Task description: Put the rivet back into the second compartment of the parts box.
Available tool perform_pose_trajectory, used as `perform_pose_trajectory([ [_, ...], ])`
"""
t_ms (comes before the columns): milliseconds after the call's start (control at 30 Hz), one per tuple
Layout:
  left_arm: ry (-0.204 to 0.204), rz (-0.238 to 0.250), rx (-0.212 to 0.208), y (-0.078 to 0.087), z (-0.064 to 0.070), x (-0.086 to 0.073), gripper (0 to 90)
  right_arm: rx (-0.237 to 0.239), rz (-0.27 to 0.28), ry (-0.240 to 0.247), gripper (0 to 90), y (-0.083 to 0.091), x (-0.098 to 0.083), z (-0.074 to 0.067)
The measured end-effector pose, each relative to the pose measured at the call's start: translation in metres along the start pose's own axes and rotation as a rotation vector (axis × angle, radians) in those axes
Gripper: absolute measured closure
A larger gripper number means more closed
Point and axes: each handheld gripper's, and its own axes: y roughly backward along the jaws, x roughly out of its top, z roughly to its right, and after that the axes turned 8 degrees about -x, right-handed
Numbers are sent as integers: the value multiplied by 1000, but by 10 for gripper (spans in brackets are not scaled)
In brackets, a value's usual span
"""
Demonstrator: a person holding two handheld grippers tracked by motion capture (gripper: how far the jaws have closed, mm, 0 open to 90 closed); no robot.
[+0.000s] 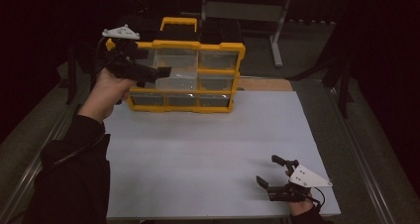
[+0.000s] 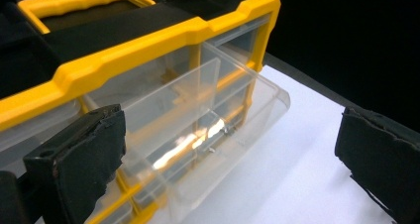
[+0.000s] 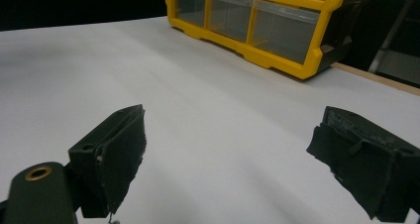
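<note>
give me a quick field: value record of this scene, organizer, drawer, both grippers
organizer: yellow and black drawer cabinet standing at the far edge of the white table
drawer: one clear drawer pulled partway out, looks empty
left gripper: open, at the pulled-out drawer
right gripper: open, low over the table's near right corner, holding nothing

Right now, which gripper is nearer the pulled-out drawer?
Left. The left gripper is right at the drawer, jaws open. The right gripper is far off, low over the table's near right corner.
</note>
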Motion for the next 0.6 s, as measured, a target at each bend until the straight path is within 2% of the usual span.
perform_pose_trajectory([
  [33,-10,2,26,3,2,-2,0,0,0,0,116,0,0,0],
  [167,-28,1,35,14,6,-13,0,-1,0,0,116,0,0,0],
  [300,-27,3,49,23,9,-26,0,0,0,2,115,0,0,-1],
  [467,-23,-9,53,33,11,-46,0,0,1,3,115,0,0,-1],
  [500,-23,-9,53,33,11,-46,0,0,1,3,115,0,0,-1],
  [567,-26,-10,51,39,15,-60,0,-1,3,9,116,0,1,-1],
  [600,-26,-10,51,39,15,-60,0,-1,3,9,116,0,1,-1],
])
